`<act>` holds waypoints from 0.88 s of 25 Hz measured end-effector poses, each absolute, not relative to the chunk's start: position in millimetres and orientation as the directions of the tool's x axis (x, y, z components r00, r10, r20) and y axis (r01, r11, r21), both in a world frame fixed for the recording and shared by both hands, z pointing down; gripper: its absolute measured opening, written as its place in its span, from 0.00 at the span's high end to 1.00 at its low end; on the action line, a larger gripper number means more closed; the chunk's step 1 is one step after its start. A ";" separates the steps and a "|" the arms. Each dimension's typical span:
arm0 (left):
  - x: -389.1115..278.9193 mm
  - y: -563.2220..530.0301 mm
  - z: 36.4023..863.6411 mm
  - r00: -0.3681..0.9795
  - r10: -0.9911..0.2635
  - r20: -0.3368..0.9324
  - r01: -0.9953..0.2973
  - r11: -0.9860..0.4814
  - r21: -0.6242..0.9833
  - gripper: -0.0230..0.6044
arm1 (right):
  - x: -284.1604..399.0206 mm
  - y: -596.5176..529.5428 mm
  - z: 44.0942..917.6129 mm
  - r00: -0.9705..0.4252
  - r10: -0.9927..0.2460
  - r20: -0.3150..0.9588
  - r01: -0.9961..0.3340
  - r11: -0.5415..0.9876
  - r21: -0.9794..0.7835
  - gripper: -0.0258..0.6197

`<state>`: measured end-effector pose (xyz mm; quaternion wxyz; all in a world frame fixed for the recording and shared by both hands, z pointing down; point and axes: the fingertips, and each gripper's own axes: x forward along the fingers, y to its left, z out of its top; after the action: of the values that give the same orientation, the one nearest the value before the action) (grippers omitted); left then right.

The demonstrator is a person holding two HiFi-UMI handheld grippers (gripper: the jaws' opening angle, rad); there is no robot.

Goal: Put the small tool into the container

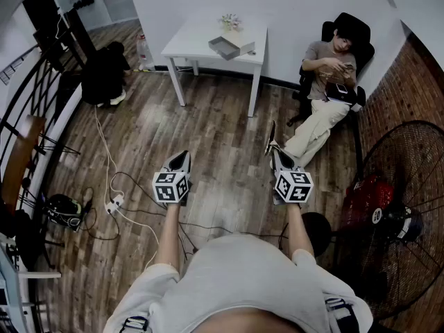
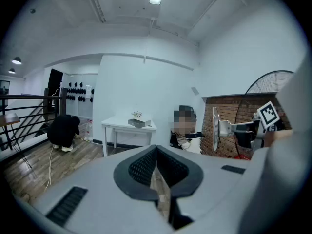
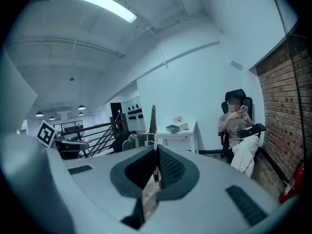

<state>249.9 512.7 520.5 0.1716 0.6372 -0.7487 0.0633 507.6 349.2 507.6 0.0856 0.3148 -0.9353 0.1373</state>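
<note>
Looking for the small tool, I can't pick it out; it may lie by the grey box (image 1: 231, 46) on the white table (image 1: 187, 44), far ahead. It's likely light and hard, so I'd pinch its middle. My left gripper (image 2: 156, 149) and right gripper (image 3: 156, 151) are both closed on nothing.

A white desk (image 1: 194, 40) stands top centre on the wood floor (image 1: 222, 116). A person (image 1: 326, 82) sits upper right. A large fan (image 1: 409, 186) fills the right edge. A power strip (image 1: 114, 203) lies lower left.
</note>
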 end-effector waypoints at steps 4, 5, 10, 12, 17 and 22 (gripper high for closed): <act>254.0 512.0 522.7 -0.125 -0.933 0.336 -0.976 0.177 0.130 0.94 | 508.3 351.3 511.8 -0.787 -0.563 0.253 -0.612 0.765 -0.200 0.96; 255.0 510.9 522.0 -0.124 -0.934 0.337 -0.976 0.176 0.130 0.94 | 508.6 350.6 511.9 -0.787 -0.563 0.253 -0.612 0.765 -0.201 0.96; 256.9 506.8 520.3 -0.123 -0.932 0.340 -0.976 0.176 0.129 0.94 | 507.0 344.5 511.8 -0.788 -0.560 0.255 -0.610 0.766 -0.202 0.96; 258.0 504.8 521.5 -0.125 -0.932 0.341 -0.976 0.177 0.127 0.94 | 507.4 341.1 513.0 -0.788 -0.560 0.255 -0.610 0.767 -0.200 0.96; 262.1 497.0 521.7 -0.132 -0.927 0.352 -0.976 0.184 0.119 0.94 | 507.8 328.4 514.4 -0.795 -0.554 0.248 -0.603 0.767 -0.218 0.96; 267.5 491.4 523.0 -0.142 -0.924 0.354 -0.973 0.196 0.120 0.94 | 505.6 318.6 516.5 -0.805 -0.540 0.244 -0.588 0.779 -0.216 0.96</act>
<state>267.5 491.4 523.0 0.1774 0.6303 -0.7526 0.0689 505.6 318.6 516.5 0.0844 0.3004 -0.9394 0.1420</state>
